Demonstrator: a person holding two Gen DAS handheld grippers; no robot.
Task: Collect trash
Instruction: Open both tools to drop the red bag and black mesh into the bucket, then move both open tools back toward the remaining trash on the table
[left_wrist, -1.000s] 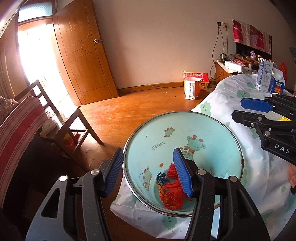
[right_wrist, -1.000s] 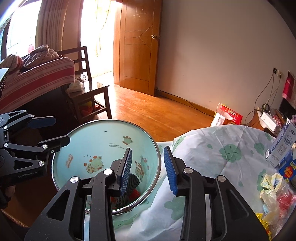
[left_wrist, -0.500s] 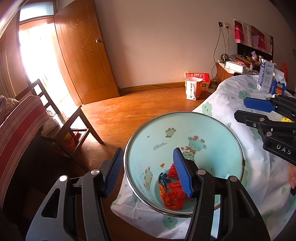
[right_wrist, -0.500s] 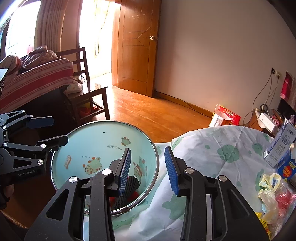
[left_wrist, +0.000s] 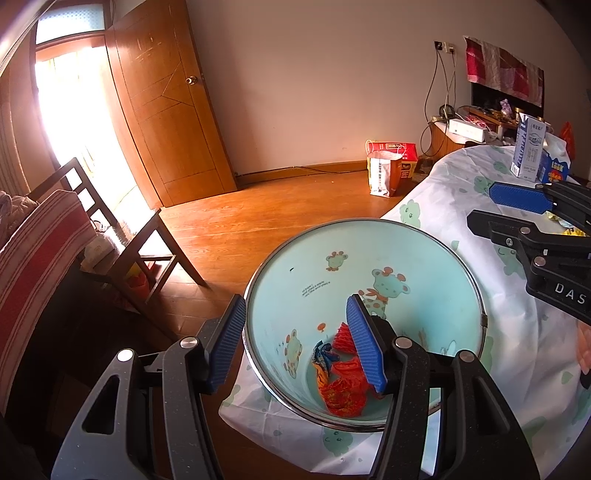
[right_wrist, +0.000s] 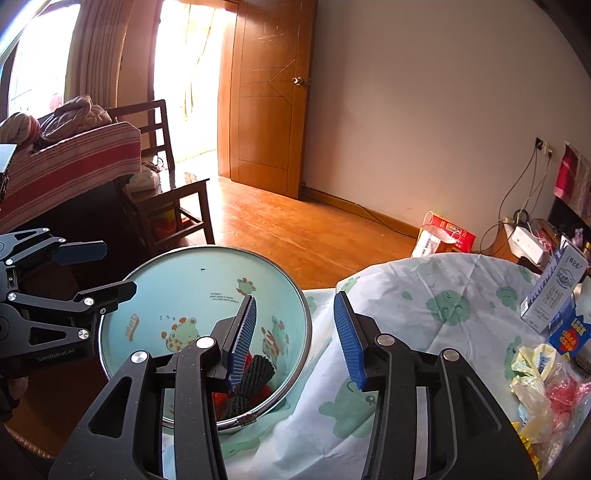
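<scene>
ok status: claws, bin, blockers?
Left claw straddles bin rim, pads off. Right claw opening, empty, over the near rim. Red wrappers in bin; more trash on table.

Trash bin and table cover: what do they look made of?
Trash bin: looks like thin plastic or coated sheet, smooth pale blue with printed cartoon animals; the rim is a shiny metal-looking hoop with a small clasp. Table cover: probably thin plastic or light fabric sheeting, white with green prints, given its sharp creases and slight sheen. Neither is certain by look alone.
</scene>
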